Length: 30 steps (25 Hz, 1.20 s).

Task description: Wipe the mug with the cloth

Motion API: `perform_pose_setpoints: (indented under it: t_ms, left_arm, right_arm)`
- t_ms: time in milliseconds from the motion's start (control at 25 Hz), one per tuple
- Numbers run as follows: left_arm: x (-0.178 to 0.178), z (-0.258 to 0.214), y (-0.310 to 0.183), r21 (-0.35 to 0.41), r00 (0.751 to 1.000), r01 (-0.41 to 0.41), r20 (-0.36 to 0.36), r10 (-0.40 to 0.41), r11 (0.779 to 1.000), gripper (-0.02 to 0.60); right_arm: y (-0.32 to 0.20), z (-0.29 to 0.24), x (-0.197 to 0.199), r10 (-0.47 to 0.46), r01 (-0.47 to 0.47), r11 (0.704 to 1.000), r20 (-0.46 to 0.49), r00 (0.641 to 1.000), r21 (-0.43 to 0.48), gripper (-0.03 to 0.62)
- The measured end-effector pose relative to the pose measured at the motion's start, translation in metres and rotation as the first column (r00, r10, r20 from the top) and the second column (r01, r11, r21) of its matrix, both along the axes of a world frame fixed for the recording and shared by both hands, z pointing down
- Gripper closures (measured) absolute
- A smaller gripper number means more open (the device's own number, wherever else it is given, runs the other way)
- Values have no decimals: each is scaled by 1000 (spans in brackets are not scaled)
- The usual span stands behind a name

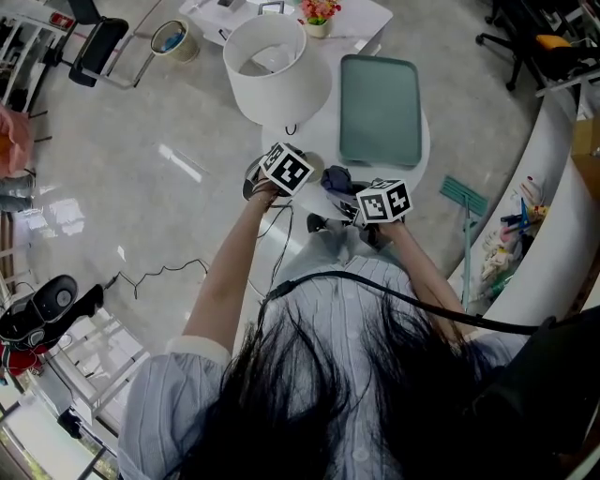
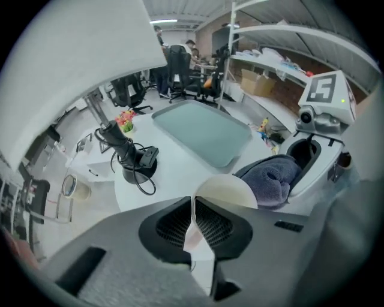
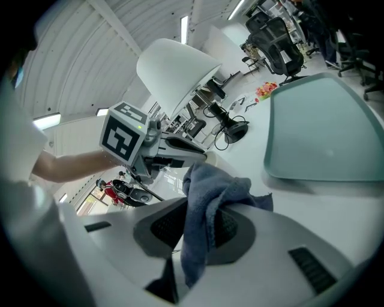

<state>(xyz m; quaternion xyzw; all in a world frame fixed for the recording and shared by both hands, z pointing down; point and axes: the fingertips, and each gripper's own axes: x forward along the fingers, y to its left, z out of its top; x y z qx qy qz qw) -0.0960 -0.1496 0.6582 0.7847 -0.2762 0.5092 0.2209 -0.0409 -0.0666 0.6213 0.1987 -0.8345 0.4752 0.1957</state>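
A cream mug (image 2: 227,190) has its thin wall pinched between the jaws of my left gripper (image 2: 193,225), which is shut on the rim. A blue-grey cloth (image 3: 210,198) hangs bunched from my right gripper (image 3: 198,231), which is shut on it. In the left gripper view the cloth (image 2: 273,180) lies right beside the mug's right side, with the right gripper (image 2: 312,156) behind it. In the head view both grippers meet over the near edge of the white table (image 1: 424,150): left gripper (image 1: 307,178), right gripper (image 1: 352,202), cloth (image 1: 336,176) between them. The mug is mostly hidden there.
A green tray (image 1: 380,111) lies on the table beyond the grippers. A white lamp shade (image 1: 277,66) rises at the left, its black base and cable (image 2: 135,165) on the table. A small flower pot (image 1: 319,14) stands further back. A mop (image 1: 464,202) leans at the right.
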Motion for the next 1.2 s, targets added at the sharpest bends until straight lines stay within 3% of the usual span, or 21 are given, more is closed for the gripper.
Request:
perform_pose_setpoints:
  t_ms: [120, 200, 440, 560, 680, 880, 960, 1080, 1200]
  left_arm:
    - [-8, -3, 0, -24, 985, 162, -48, -163, 987, 545]
    - [-20, -10, -2, -29, 960, 276, -48, -278, 961, 544]
    - [-28, -11, 7, -106, 849, 507, -114, -517, 856, 543]
    - [-27, -12, 9, -139, 776, 597, -149, -612, 790, 543]
    - [-28, -11, 13, -198, 674, 688, -180, -716, 698, 543]
    - [-26, -7, 21, -351, 438, 797, -226, -870, 492, 543]
    - [-24, -6, 24, -379, 380, 813, -228, -896, 442, 543]
    - [-24, -6, 28, -397, 316, 833, -231, -920, 386, 543]
    - [-22, -5, 31, -450, 208, 844, -230, -951, 293, 543]
  right_arm:
    - [1, 0, -3, -11, 11, 1000, -2, 1000, 1, 511]
    - [2, 1, -4, -15, 15, 1000, -4, 1000, 2, 511]
    - [2, 2, -6, -23, 23, 1000, -9, 1000, 6, 511]
    - [2, 1, -6, -23, 23, 1000, -12, 1000, 9, 511]
    - [1, -1, -6, -24, 24, 1000, -5, 1000, 9, 511]
    - [3, 2, -6, -36, 36, 999, -15, 999, 10, 511]
    - [3, 2, -8, -41, 41, 999, -11, 999, 13, 511]
    - [4, 1, -10, -46, 46, 999, -6, 999, 15, 511]
    - [6, 1, -11, -54, 54, 998, -15, 998, 14, 511]
